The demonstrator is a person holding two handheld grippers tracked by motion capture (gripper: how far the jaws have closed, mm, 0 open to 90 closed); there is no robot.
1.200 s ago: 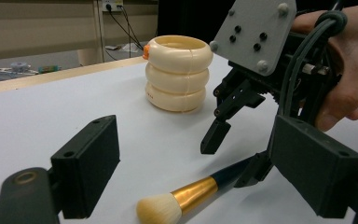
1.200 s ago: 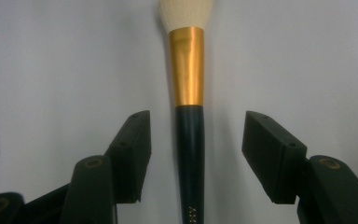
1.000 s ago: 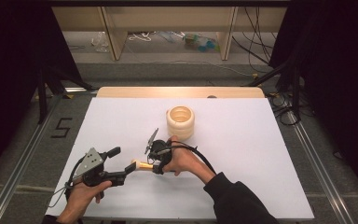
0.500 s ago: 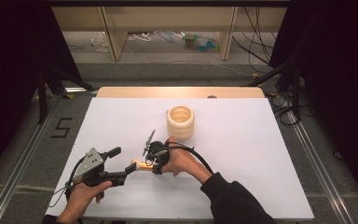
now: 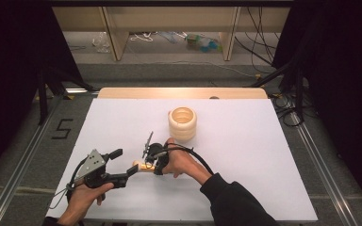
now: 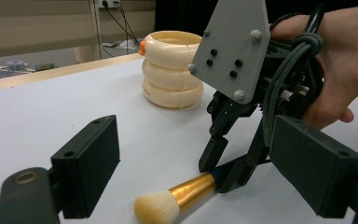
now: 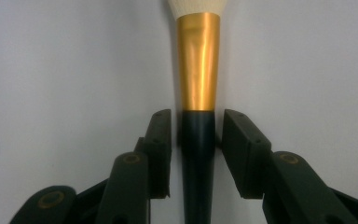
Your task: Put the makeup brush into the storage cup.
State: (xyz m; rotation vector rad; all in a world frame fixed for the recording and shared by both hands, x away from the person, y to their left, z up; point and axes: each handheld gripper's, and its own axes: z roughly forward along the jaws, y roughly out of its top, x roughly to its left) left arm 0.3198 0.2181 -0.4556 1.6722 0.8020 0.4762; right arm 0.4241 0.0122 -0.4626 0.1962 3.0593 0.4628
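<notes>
A makeup brush with a gold band and dark handle lies flat on the white surface, in front of a cream ringed cup. The right gripper has its fingers around the handle, one touching, the other with a small gap. The left gripper fingers are wide open, holding nothing, near the bristle end. A number 5 is marked on the floor

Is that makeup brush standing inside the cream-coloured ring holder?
No, the brush lies flat on the white table, well in front of the cream holder, with the right gripper at its handle.
</notes>
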